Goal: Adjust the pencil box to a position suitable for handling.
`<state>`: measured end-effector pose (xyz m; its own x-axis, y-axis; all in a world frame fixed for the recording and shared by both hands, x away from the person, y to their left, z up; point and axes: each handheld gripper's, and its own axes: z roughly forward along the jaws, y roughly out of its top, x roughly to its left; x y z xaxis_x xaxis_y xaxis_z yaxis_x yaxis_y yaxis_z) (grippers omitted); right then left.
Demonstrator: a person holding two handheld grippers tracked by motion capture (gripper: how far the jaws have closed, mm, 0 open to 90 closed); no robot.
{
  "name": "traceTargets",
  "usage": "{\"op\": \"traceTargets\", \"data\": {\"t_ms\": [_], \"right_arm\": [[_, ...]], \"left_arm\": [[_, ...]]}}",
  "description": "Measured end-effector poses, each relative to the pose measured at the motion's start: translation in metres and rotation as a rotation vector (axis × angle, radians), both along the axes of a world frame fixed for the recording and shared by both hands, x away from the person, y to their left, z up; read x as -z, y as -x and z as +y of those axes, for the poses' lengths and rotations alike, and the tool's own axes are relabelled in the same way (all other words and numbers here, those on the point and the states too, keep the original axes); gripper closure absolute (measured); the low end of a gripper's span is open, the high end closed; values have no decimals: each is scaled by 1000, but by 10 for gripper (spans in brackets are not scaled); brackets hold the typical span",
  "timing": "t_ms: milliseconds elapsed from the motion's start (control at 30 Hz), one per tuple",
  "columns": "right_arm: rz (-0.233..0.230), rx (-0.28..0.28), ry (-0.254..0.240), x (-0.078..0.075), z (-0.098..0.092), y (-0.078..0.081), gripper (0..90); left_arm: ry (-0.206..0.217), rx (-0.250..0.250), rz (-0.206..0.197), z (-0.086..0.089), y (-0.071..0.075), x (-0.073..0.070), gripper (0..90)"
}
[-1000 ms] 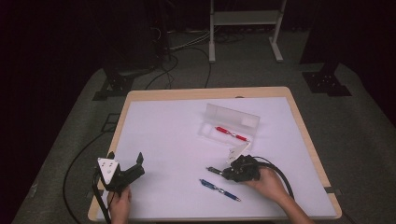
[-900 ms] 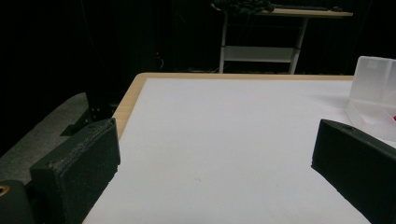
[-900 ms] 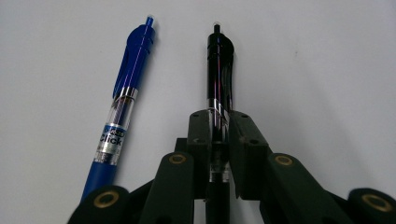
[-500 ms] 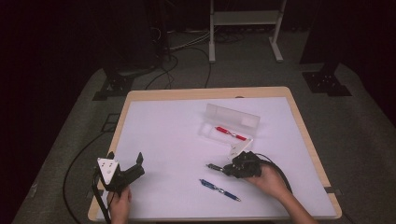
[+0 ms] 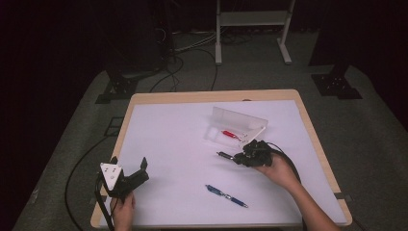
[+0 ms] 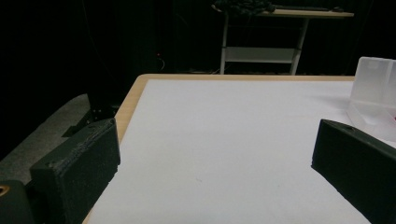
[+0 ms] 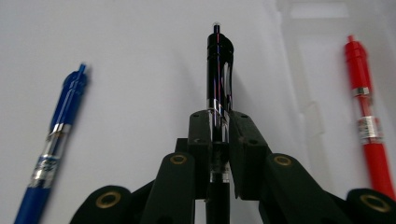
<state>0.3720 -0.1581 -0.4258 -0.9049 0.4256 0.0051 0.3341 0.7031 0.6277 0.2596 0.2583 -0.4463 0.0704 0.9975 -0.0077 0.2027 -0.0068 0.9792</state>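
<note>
My right gripper (image 5: 239, 157) (image 7: 218, 130) is shut on a black pen (image 5: 225, 155) (image 7: 218, 74), which sticks out ahead of the jaws, lifted off the white mat. It hovers just in front of a clear plastic pen case (image 5: 235, 126) that lies open with a red pen (image 5: 231, 134) (image 7: 366, 116) in its tray. A blue pen (image 5: 226, 195) (image 7: 56, 140) lies flat on the mat nearer the person. My left gripper (image 5: 129, 172) (image 6: 210, 154) rests at the table's front left corner, its jaws open and wide apart with nothing between them.
A white mat (image 5: 178, 144) covers the wooden table (image 5: 192, 97). Beyond the table stand a white metal frame (image 5: 252, 19), black stand bases (image 5: 332, 82) and loose cables on the grey floor. The case's upright lid (image 6: 376, 81) appears at the right of the left gripper view.
My right gripper has risen and moved away from the person toward the pen case, carrying the black pen. The blue pen stays behind on the mat. The left gripper has kept still.
</note>
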Motion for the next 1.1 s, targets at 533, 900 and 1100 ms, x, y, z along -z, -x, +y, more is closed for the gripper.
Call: {"op": "traceTargets", "data": {"t_ms": [533, 900, 1100], "right_arm": [[-38, 31, 23, -12, 2, -37, 787], [-54, 72, 22, -14, -5, -58, 786], [-59, 64, 53, -13, 1, -64, 786]], "left_arm": [[1, -1, -1, 1, 0, 0, 3], [0, 4, -4, 1, 0, 0, 3], [-4, 4, -4, 1, 0, 0, 3]]}}
